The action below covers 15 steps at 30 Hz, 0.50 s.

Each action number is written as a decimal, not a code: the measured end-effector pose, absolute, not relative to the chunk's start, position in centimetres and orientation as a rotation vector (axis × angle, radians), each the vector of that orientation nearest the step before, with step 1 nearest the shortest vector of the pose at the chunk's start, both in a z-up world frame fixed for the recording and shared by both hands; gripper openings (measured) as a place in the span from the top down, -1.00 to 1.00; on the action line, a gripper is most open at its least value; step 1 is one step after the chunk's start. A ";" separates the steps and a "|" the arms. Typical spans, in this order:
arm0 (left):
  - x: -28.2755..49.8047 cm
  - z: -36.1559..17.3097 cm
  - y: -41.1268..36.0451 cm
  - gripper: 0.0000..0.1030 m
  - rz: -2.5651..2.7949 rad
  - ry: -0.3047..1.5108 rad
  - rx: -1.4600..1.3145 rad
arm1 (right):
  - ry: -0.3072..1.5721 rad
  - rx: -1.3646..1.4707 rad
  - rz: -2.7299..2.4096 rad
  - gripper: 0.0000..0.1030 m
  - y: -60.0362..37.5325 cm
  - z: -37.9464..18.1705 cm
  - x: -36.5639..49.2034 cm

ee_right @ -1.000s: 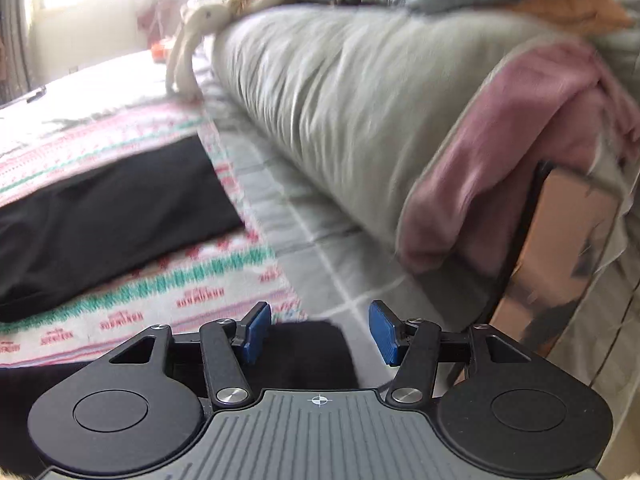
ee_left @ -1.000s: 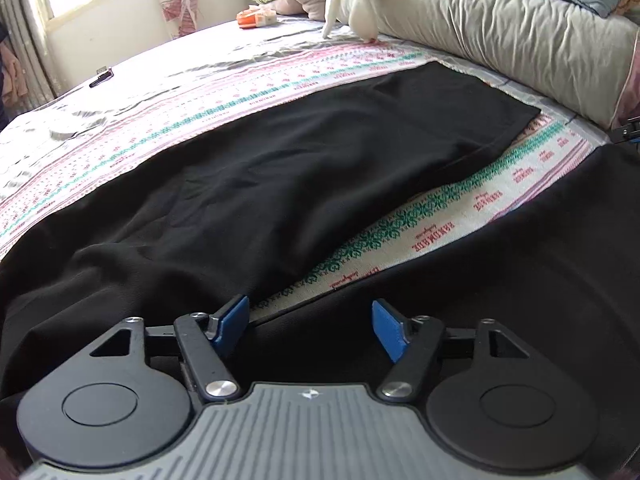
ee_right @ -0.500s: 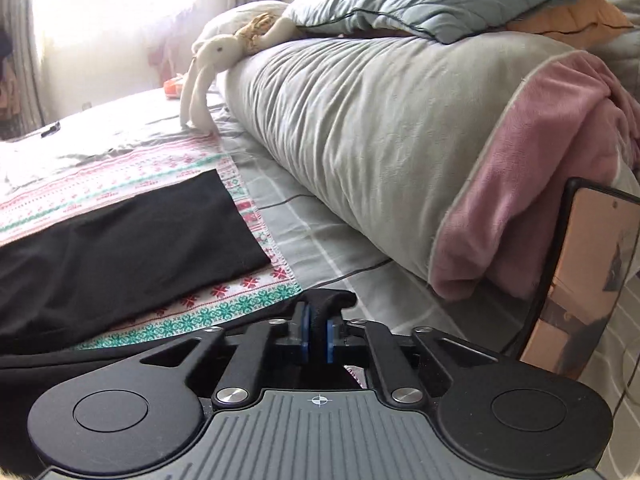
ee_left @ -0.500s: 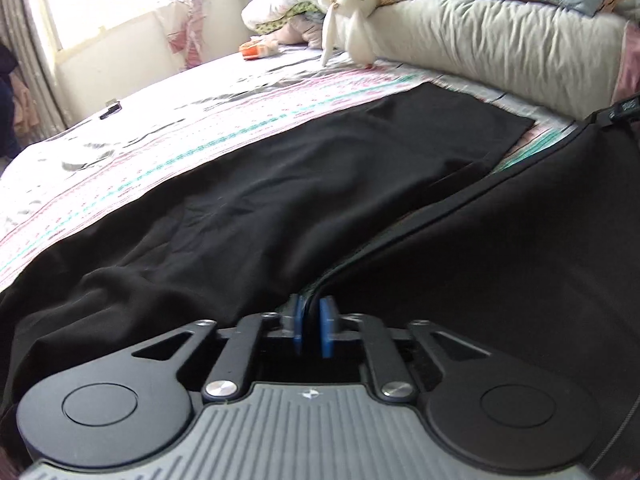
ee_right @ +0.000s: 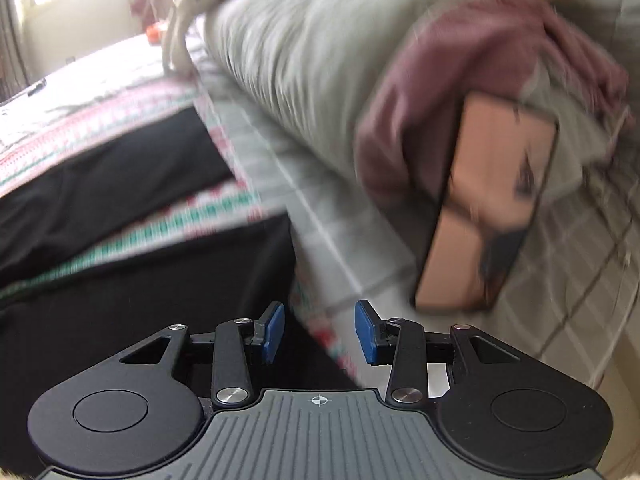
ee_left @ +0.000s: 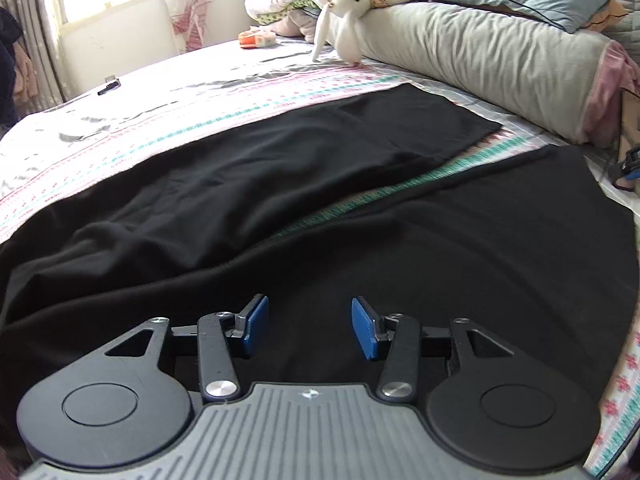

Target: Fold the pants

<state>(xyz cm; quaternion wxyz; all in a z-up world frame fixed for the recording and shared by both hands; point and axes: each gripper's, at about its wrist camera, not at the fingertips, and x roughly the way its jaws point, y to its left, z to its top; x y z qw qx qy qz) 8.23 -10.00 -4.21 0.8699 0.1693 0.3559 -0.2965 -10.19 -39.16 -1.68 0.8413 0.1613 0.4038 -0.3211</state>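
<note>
From the left wrist we're looking down over the black pants [ee_left: 248, 184] spread across the bed [ee_left: 200, 92] on a pink-and-teal patterned sheet [ee_left: 304, 92]. One leg runs off toward the grey bolster pillow [ee_left: 492, 56], the other lies nearer us, with a thin strip of sheet showing between them. Our left gripper [ee_left: 308, 328] hangs over the near leg with its blue pads apart — the jaws have just been opening, and nothing's pinched between them, the fabric just lies underneath. A white plush bunny [ee_left: 344, 24] flops off the pillow, and a small dark object [ee_left: 109, 87] lies near the far edge of the bed.

The right wrist view is pretty blurry. Our right gripper [ee_right: 318, 332] sits over the hem end of the near pant leg [ee_right: 168, 280], right where the black cloth meets the checked grey bedspread [ee_right: 360, 248]. Its jaws have just been opening too — released, nothing gripped. A glossy phone-like slab [ee_right: 488, 208] leans against a pink blanket [ee_right: 432, 92] by the pillow.
</note>
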 end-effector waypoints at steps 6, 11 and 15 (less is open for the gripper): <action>5.0 -4.1 -9.5 -0.37 -0.660 0.751 0.353 | 0.988 0.346 -0.698 0.36 -38.2 -4.7 -11.7; 3.5 -4.3 -8.5 -0.38 -0.670 0.770 0.348 | 0.982 0.231 -0.721 1.00 -36.9 -4.3 -12.1; 2.7 -4.2 -7.4 -0.38 -0.669 0.792 0.339 | 1.062 0.112 -0.853 1.00 -35.9 -4.5 -12.2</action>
